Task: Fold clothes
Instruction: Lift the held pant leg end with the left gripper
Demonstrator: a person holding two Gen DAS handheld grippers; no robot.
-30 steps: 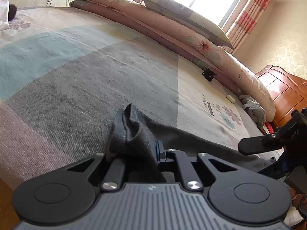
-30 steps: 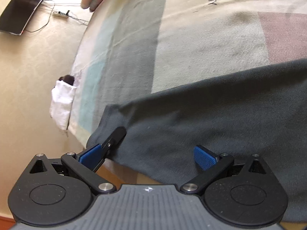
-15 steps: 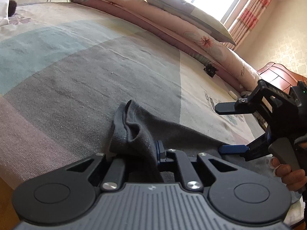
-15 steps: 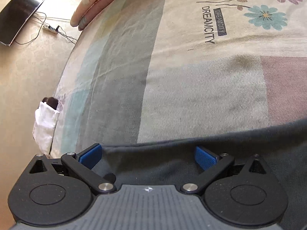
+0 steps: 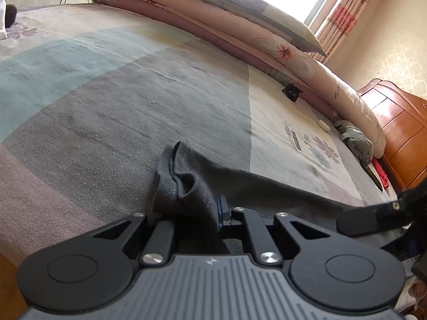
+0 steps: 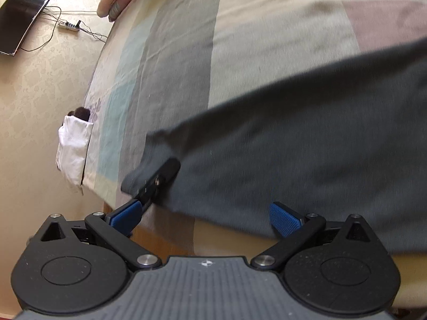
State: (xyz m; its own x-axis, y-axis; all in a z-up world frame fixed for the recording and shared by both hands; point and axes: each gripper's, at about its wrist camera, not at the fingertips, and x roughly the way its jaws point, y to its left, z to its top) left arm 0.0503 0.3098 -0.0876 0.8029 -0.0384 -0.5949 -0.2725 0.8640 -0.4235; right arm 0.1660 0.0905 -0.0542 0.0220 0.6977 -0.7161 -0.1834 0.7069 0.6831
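Dark grey knit — looks like a T-shirt or sweatshirt [image 6: 307,138], hard to be sure with the blur — lies along the near edge of the bed [image 5: 133,101], its long axis running side to side between the two hands. Left gripper [image 5: 197,208] is clamped tight on a bunched corner at one end, cloth puckered up right in front of it. Right gripper [image 6: 205,213] has its blue pads [image 6: 284,217] spread wide with nothing pinched; the hem sits just ahead of them and drapes over the mattress edge. So the free end is on the right hand's side — I'd guess that's the one that needs to move in and grab.
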